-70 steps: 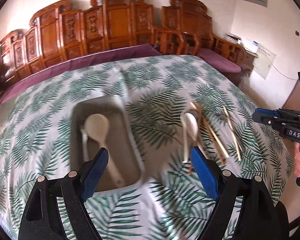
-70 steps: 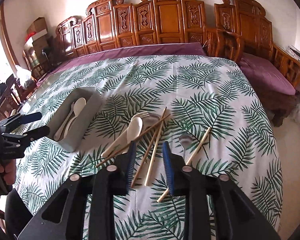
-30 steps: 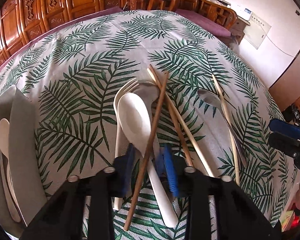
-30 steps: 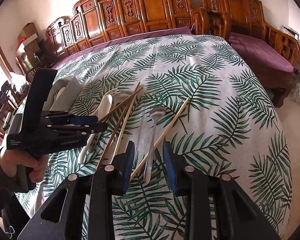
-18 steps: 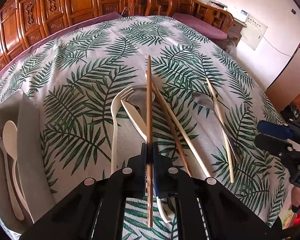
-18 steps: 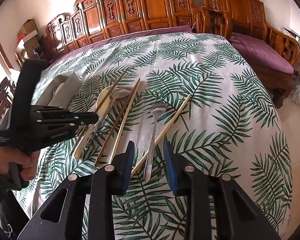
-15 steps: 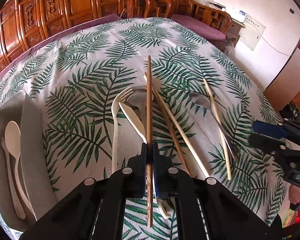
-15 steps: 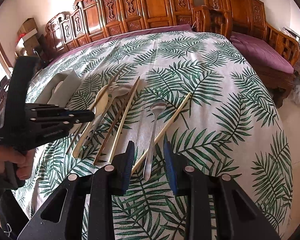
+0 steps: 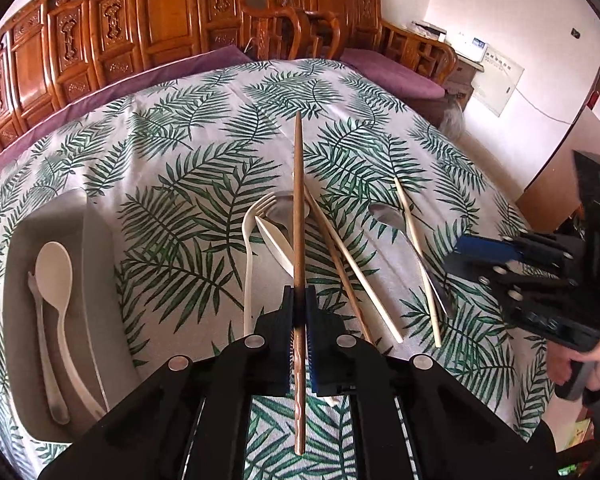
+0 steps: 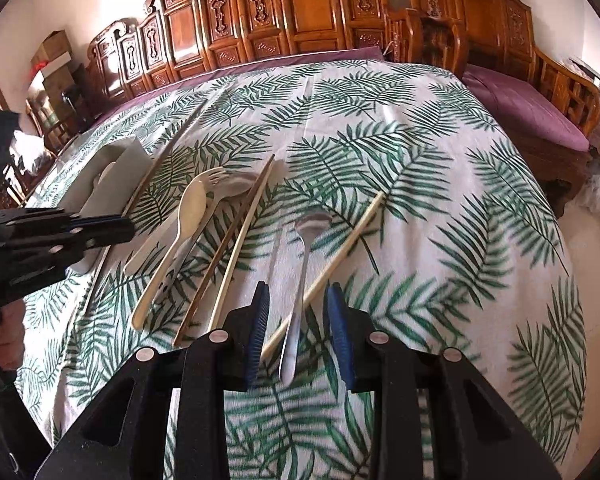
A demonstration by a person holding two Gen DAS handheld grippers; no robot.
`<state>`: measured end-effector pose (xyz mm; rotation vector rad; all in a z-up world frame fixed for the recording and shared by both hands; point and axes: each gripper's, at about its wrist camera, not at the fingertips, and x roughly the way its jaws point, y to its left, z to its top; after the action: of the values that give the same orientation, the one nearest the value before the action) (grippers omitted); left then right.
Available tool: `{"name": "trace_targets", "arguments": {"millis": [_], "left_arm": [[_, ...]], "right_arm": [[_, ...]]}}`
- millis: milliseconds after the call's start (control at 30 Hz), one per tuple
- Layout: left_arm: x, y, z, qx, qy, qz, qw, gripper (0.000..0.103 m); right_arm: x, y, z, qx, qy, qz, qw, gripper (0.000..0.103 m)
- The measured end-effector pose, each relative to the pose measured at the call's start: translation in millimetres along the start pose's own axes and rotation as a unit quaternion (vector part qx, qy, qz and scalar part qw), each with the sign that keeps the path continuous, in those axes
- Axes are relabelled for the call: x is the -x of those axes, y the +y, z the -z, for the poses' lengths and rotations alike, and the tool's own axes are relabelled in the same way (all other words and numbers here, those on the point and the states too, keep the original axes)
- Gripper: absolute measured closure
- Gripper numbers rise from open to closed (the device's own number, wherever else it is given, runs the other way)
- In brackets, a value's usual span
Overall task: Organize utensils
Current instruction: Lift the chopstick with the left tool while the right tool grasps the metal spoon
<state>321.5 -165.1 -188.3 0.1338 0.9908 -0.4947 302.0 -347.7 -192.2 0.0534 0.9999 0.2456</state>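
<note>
My left gripper (image 9: 299, 300) is shut on a dark brown chopstick (image 9: 298, 208) and holds it above the table, pointing away from me. Below it lie a cream fork (image 9: 249, 248), a cream spoon (image 9: 278, 246), a second dark chopstick (image 9: 342, 276) and a light chopstick (image 9: 360, 276). A metal spoon (image 10: 305, 256) and another light chopstick (image 10: 332, 260) lie in front of my right gripper (image 10: 298, 328), which is open just above their near ends. The grey tray (image 9: 96, 264) at the left holds a cream spoon (image 9: 58, 280) and a metal utensil (image 9: 44, 344).
The table carries a palm-leaf cloth (image 9: 204, 160). Carved wooden chairs (image 9: 172, 24) with purple cushions line its far side. The left gripper also shows at the left of the right wrist view (image 10: 60, 236), and the right gripper at the right of the left wrist view (image 9: 520, 264).
My left gripper closed on the dark chopstick and has lifted it off the pile, rising and drawing back. My right gripper has moved down toward the metal spoon and light chopstick.
</note>
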Motion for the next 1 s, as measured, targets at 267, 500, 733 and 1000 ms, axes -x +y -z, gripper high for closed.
{"name": "trace_targets", "arguments": {"millis": [267, 500, 733, 1000], "left_arm": [[12, 4, 3, 0.002, -0.009, 0.002, 1.0000, 0.098], [19, 5, 8, 0.000, -0.013, 0.005, 0.9999, 0.098], [29, 16, 10, 0.007, -0.017, 0.000, 0.9998, 0.098], [54, 36, 7, 0.020, -0.036, -0.010, 0.9991, 0.098]], "right_arm": [[-32, 3, -20, 0.020, 0.044, 0.015, 0.999, 0.079], [-46, 7, -21, 0.034, 0.078, 0.021, 0.996, 0.086], [-51, 19, -15, 0.065, 0.086, 0.047, 0.993, 0.096], [-38, 30, -22, 0.073, 0.070, 0.046, 0.994, 0.101]]}}
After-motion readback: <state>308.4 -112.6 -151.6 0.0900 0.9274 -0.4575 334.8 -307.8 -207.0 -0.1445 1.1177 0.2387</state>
